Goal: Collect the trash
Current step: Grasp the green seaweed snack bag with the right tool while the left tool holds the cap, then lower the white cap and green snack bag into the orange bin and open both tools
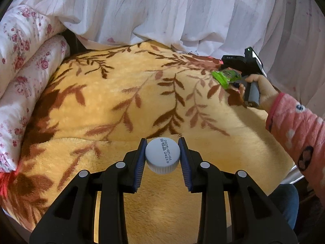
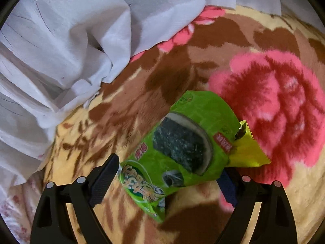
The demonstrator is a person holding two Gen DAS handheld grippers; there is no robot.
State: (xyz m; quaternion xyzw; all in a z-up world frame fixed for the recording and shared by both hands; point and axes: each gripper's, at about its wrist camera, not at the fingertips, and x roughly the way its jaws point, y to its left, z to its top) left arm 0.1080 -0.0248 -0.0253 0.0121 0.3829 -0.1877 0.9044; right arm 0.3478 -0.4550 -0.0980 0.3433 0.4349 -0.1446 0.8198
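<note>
A: Bed [image 1: 113, 93] fills both views, covered in a plush yellow blanket with brown leaf sprays and large pink flowers. What does the left gripper [image 1: 162, 154] have?

B: It is clenched on a white screw cap [image 1: 162, 156]. The blue pads press the cap's ribbed edge from either side, and a printed date code runs across its flat top. Whatever is under the cap is hidden.

A: And the right gripper [image 2: 168, 174]?

B: Its jaws stand wide. A green snack wrapper [image 2: 182, 148] with a torn yellow end lies across the gap between them, resting on the blanket. The left finger's tip is just beside the wrapper's lower corner; the right finger is partly hidden behind the wrapper, so I cannot tell whether it touches. The wrapper is not pinched.

A: Where is that on the bed?

B: In the left wrist view it is at the far right of the blanket, close to the rumpled white sheet [image 1: 182, 12]. A hand [image 1: 262, 89] in a pink patterned sleeve [image 1: 296, 126] holds the right gripper's handle there, well apart from the left gripper.

A: Anything else?

B: A rolled quilt [image 1: 26, 65] with small pink roses lies along the bed's left edge.
</note>
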